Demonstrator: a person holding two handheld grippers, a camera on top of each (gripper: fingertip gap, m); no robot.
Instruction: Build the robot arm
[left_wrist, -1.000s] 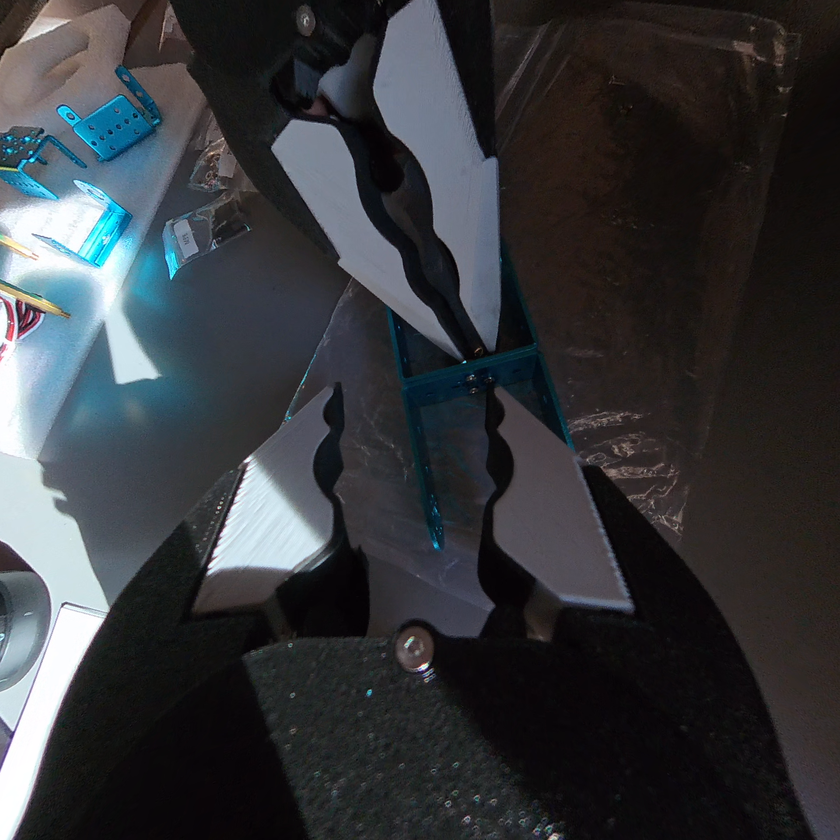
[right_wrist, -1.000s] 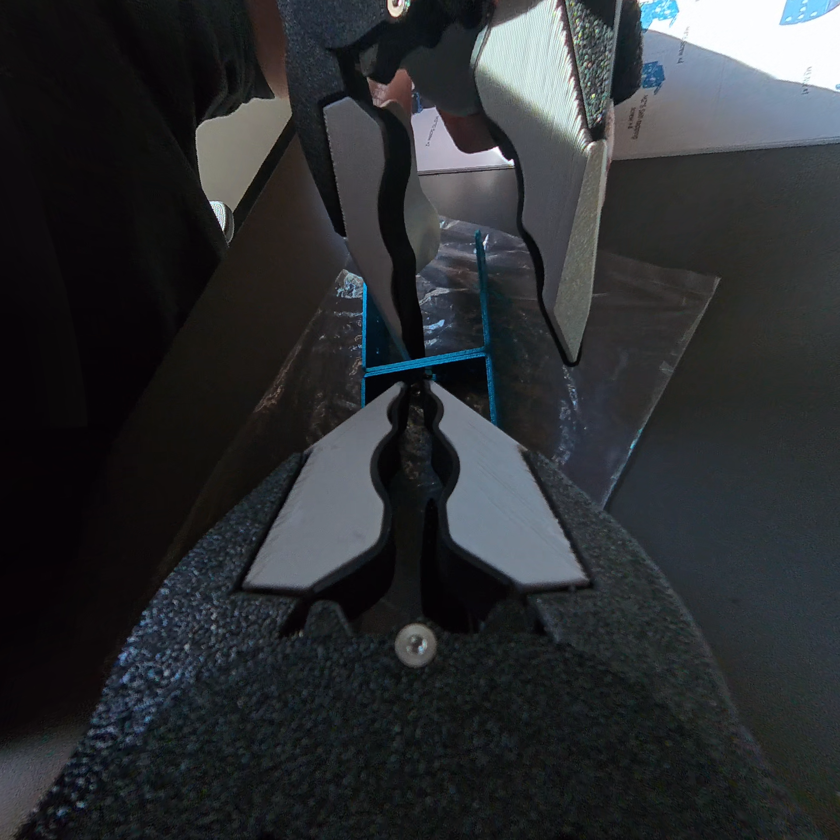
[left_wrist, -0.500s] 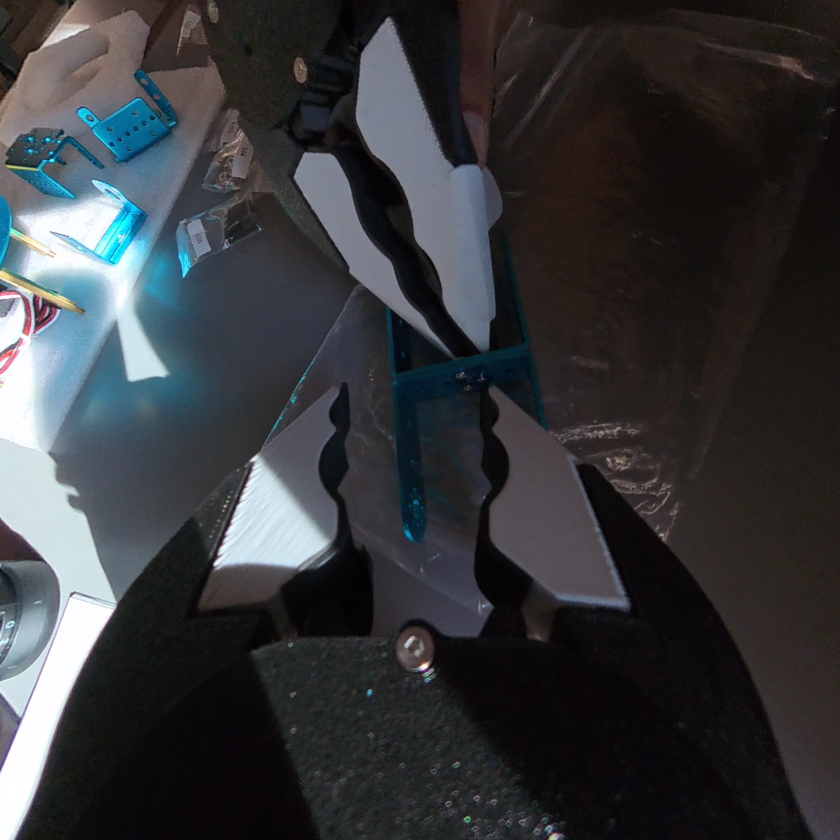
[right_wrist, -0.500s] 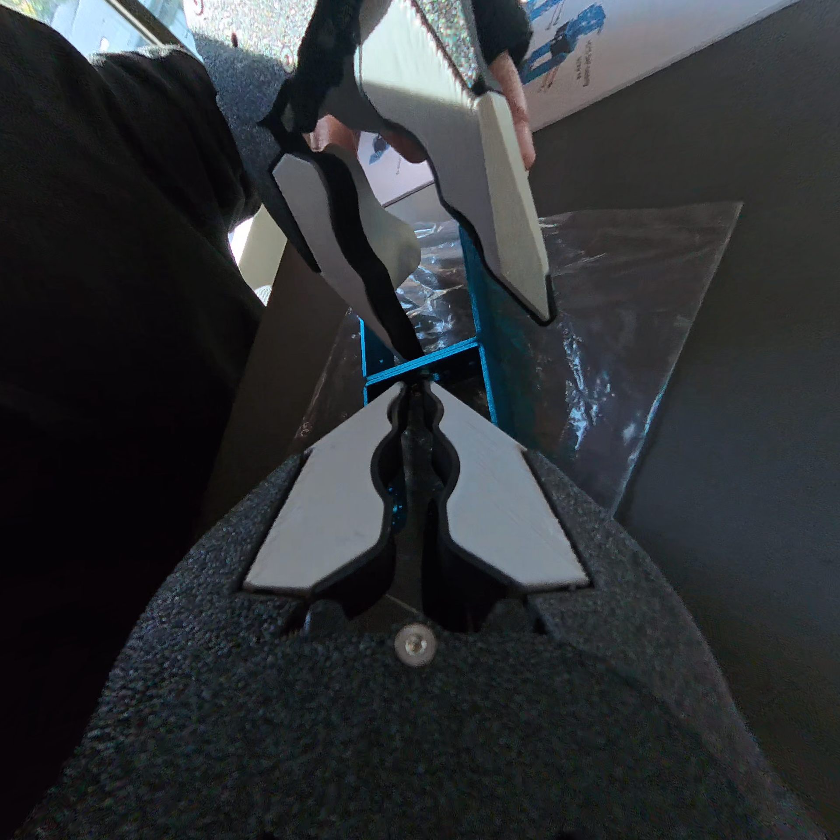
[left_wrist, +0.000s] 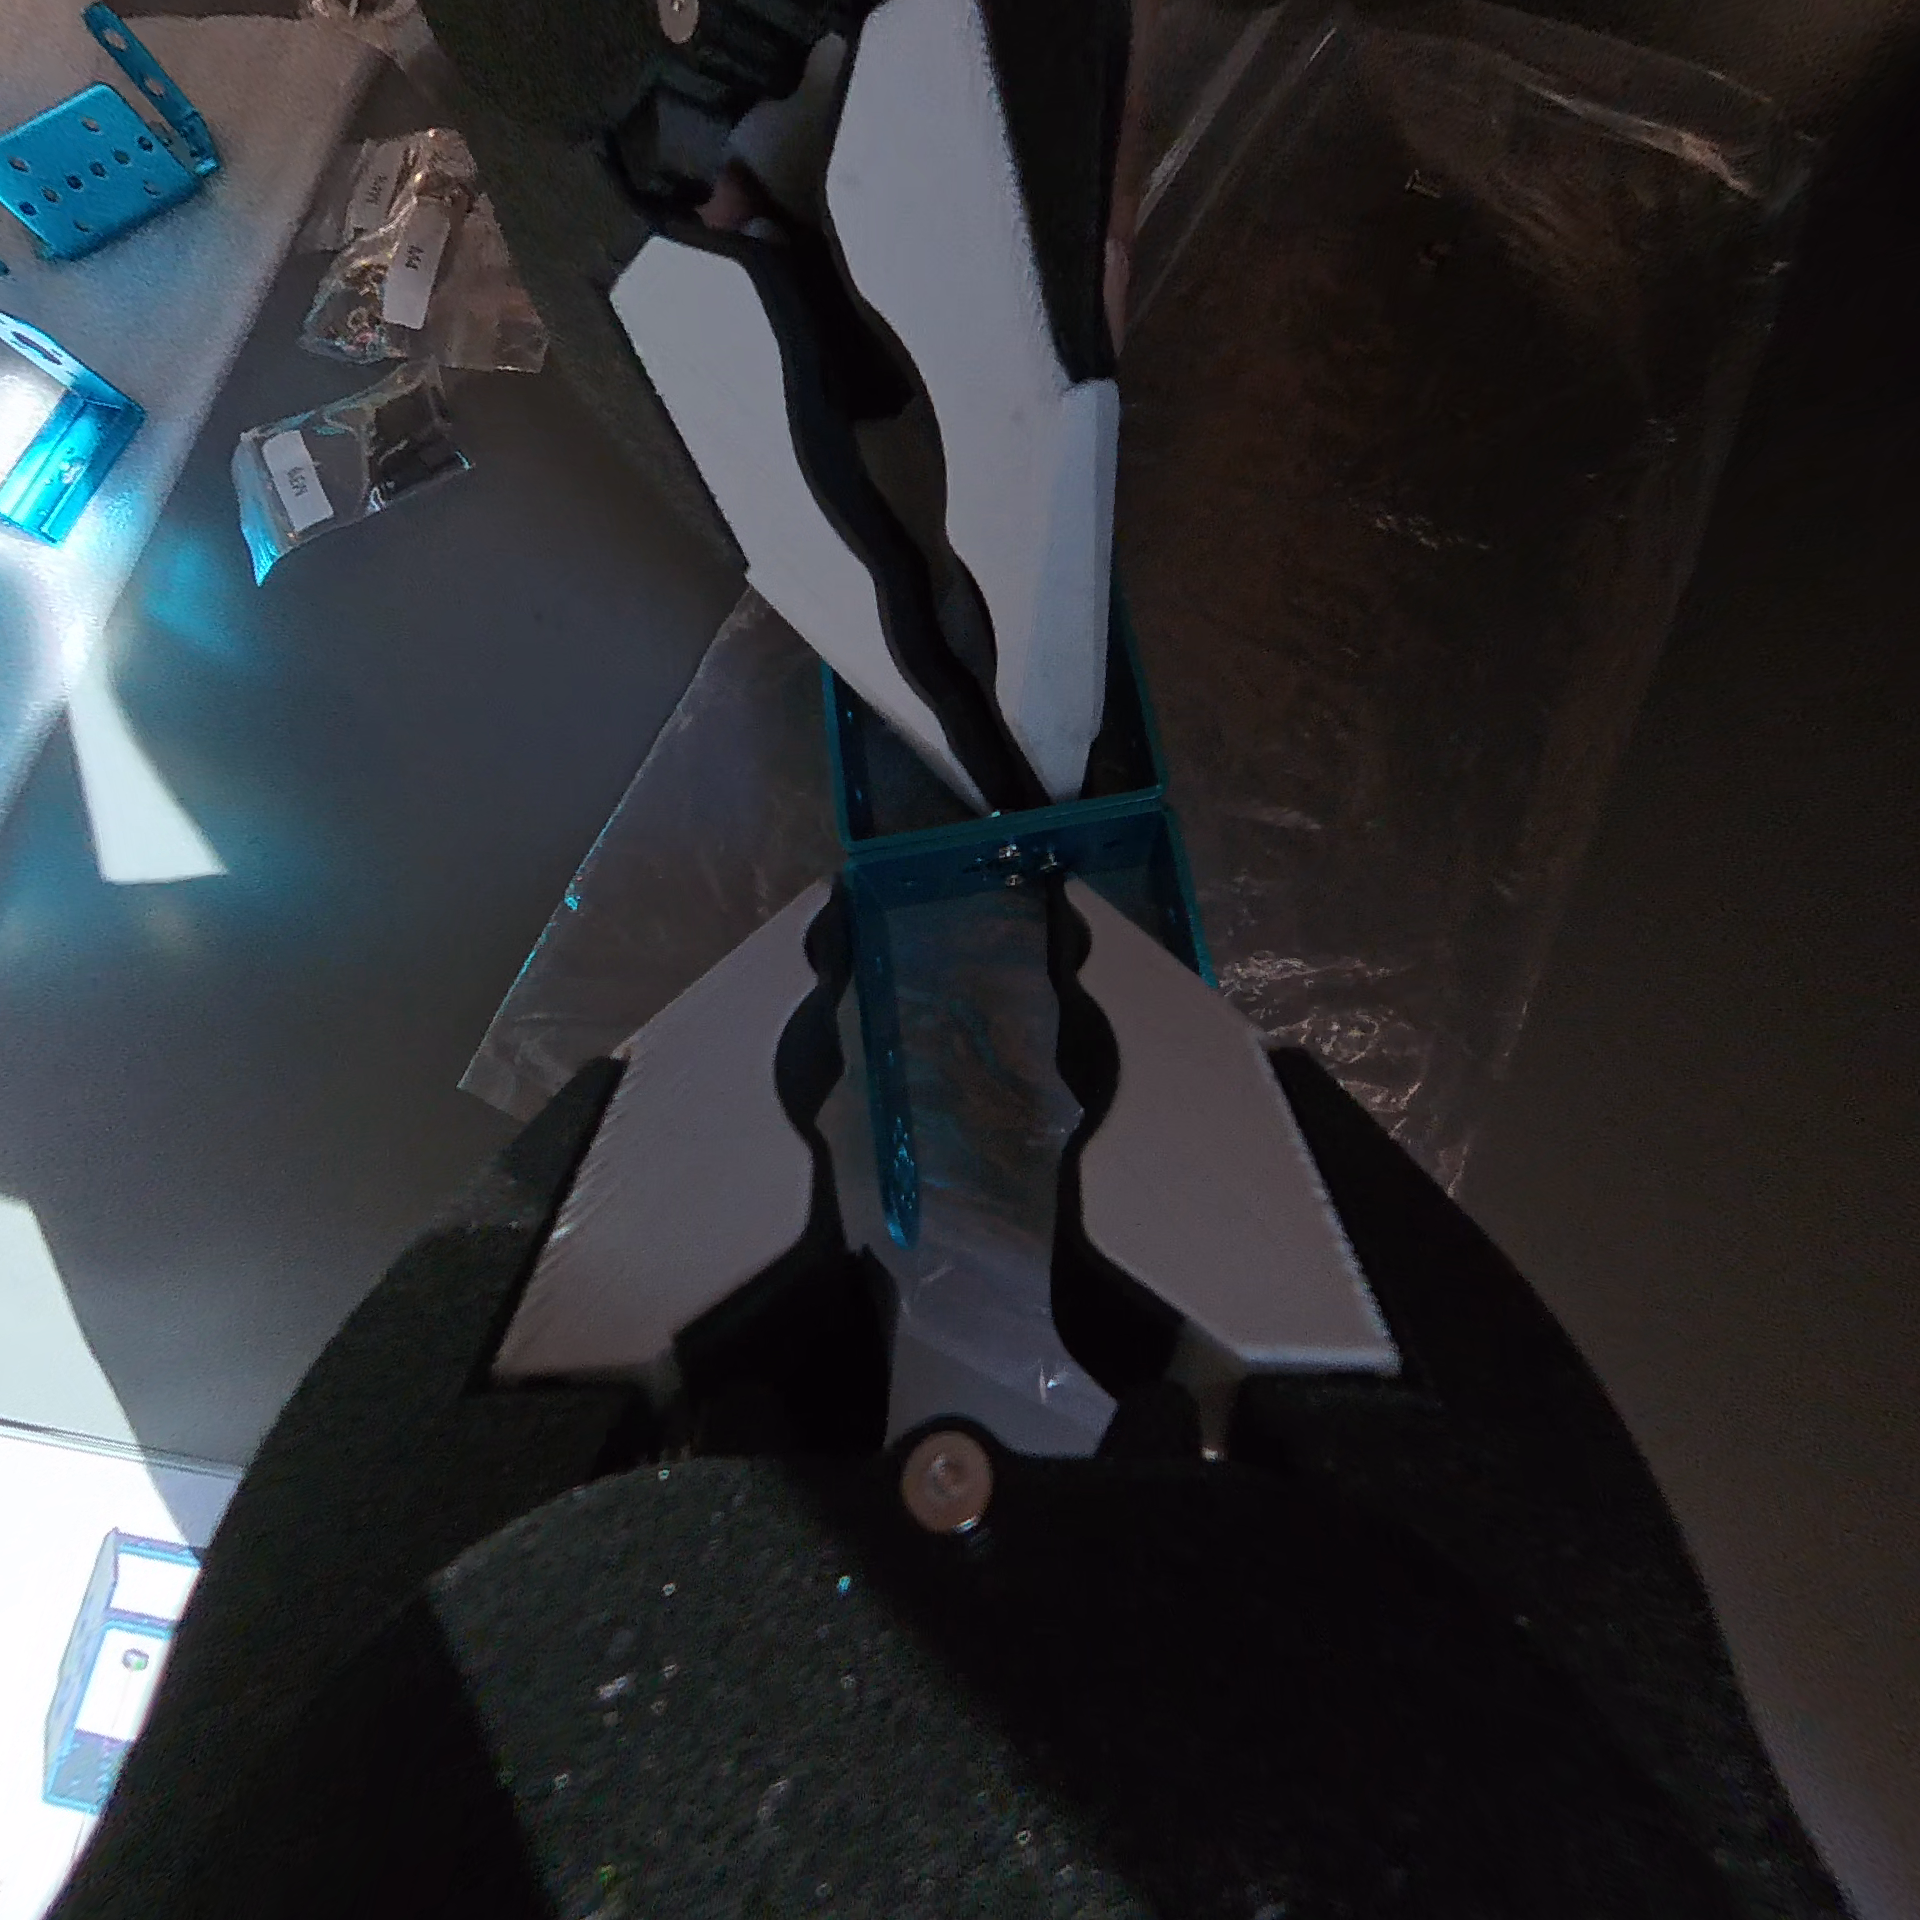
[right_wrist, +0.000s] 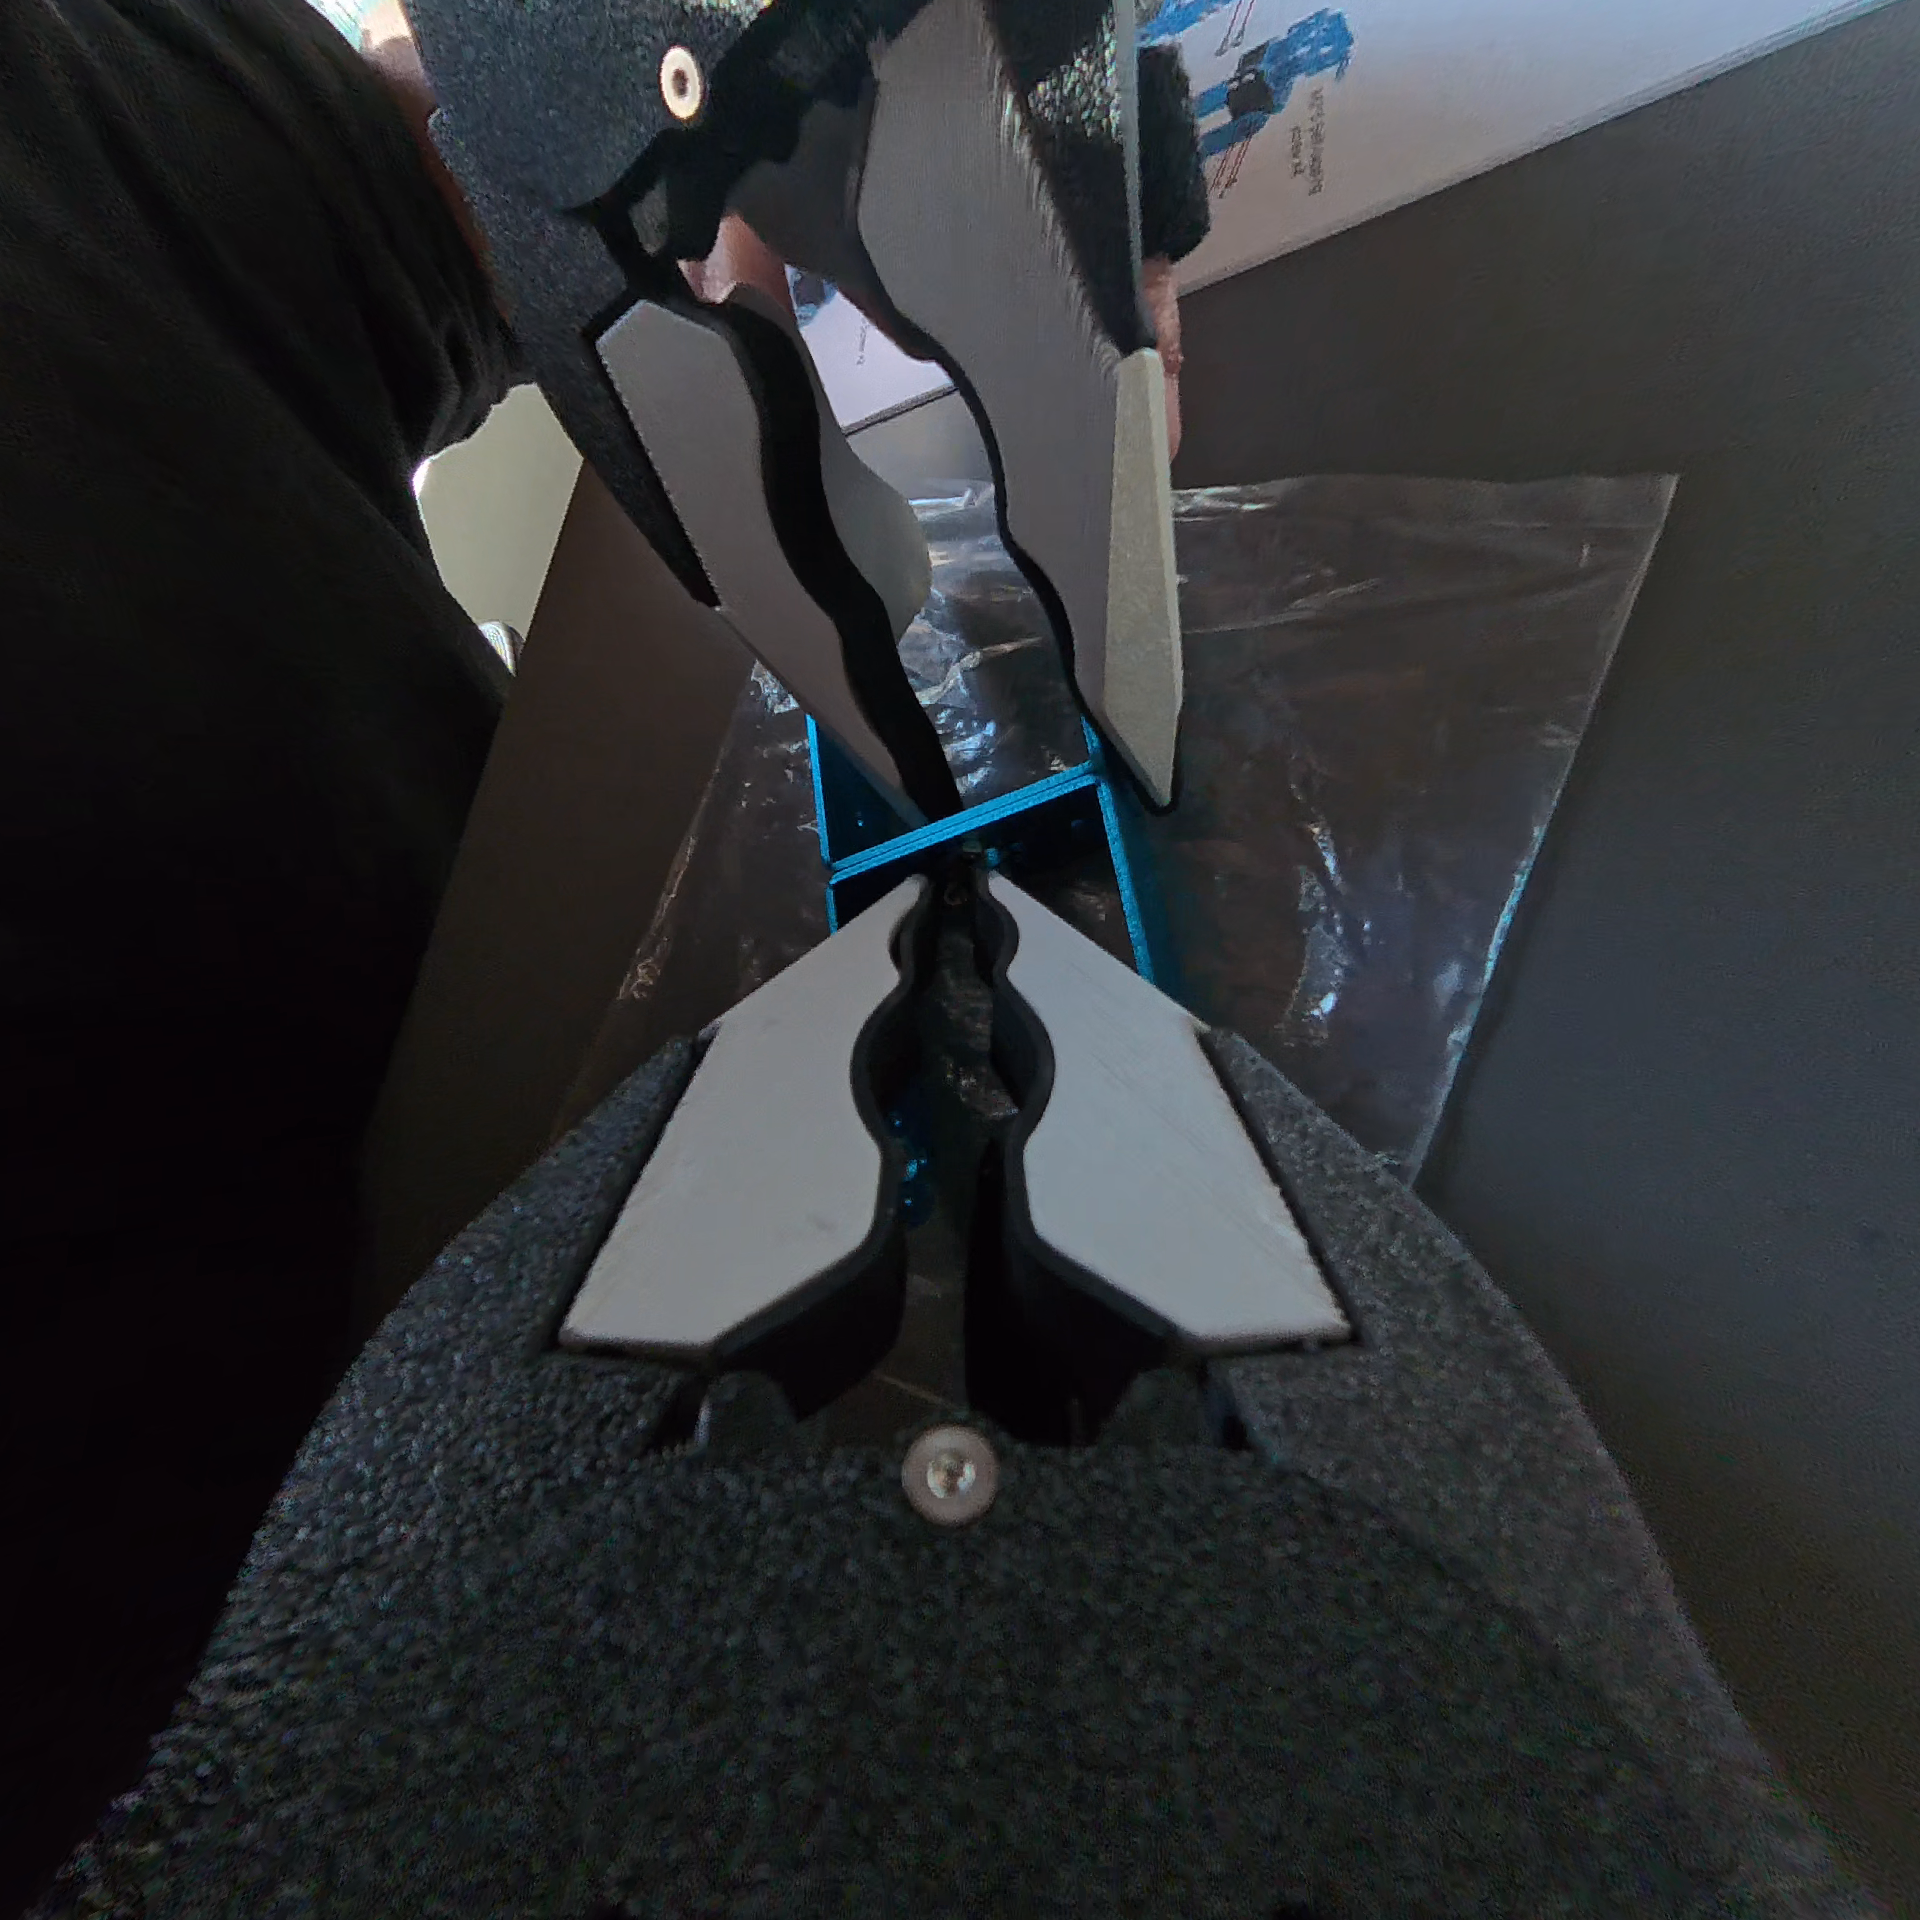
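Observation:
A blue metal bracket assembly (left_wrist: 1101, 836), two U-shaped pieces joined back to back at a middle plate, lies on a clear plastic bag (left_wrist: 644, 935) on the dark table. My left gripper (left_wrist: 951, 888) is open, and its fingers straddle the bracket's near left wall. My right gripper (right_wrist: 958, 883) is shut, with its tips at the small screws (left_wrist: 1013, 857) on the middle plate (right_wrist: 1039, 816); I cannot tell whether it grips one. In the right wrist view the left gripper (right_wrist: 1044, 805) comes down from above. In the left wrist view the right gripper (left_wrist: 1029, 800) does the same.
Blue perforated plates (left_wrist: 94, 166) lie on a white sheet at the upper left. Small bags of hardware (left_wrist: 400, 270) (left_wrist: 343, 478) lie beside them. A white box (left_wrist: 114, 1683) is at the lower left. A person's dark clothing (right_wrist: 208, 623) fills the left. A printed white sheet (right_wrist: 1507, 104) lies far right. The grippers are tip to tip, or close to it.
Both grippers stay at the bracket with the same finger spacing. The right wrist view tilted and came back. The left wrist view has shifted a little towards the bracket.

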